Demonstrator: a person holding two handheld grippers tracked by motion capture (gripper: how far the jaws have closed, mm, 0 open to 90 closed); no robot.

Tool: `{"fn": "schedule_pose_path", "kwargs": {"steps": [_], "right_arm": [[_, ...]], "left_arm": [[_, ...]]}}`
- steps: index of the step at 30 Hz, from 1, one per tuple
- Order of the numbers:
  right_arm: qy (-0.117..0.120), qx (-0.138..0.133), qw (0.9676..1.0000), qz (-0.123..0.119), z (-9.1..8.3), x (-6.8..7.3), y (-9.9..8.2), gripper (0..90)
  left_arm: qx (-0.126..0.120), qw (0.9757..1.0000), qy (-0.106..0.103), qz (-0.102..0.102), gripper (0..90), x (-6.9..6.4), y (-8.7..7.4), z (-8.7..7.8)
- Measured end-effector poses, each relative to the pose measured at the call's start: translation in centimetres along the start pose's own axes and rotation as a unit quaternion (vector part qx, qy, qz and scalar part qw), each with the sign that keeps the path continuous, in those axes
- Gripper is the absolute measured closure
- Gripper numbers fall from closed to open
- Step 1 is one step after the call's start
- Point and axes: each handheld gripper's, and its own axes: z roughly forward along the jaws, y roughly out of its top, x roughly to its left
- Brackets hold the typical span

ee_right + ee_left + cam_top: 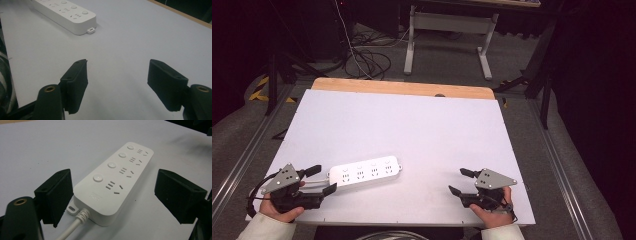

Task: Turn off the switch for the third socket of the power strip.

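While the white power strip point(365, 173) lies flat near the worktop's point(422, 125) left edge, we judge our released left gripper point(321, 180) poised to clench its cord end next, the right gripper point(460, 180) spread empty well apart

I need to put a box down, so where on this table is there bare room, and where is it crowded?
The far half of the white table, up to its wooden edge strip, is bare. So is the near stretch between the power strip and the right gripper. The near left corner is crowded: the left gripper straddles the strip's cable end.
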Motion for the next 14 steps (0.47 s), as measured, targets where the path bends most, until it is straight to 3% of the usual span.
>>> {"fn": "schedule_pose_path", "kwargs": {"steps": [8,14], "right_arm": [[-0.001,-0.001,1.0,0.0,-0.03,0.02,0.02,32.8],[-0.001,-0.001,1.0,-0.001,-0.07,0.03,0.04,32.8]], "left_arm": [[0.005,0.9993,0.014,0.035,15.8,-0.35,0.03,-0.04],[0.002,0.9995,0.014,0.029,15.4,-0.43,0.1,-0.14]]}}
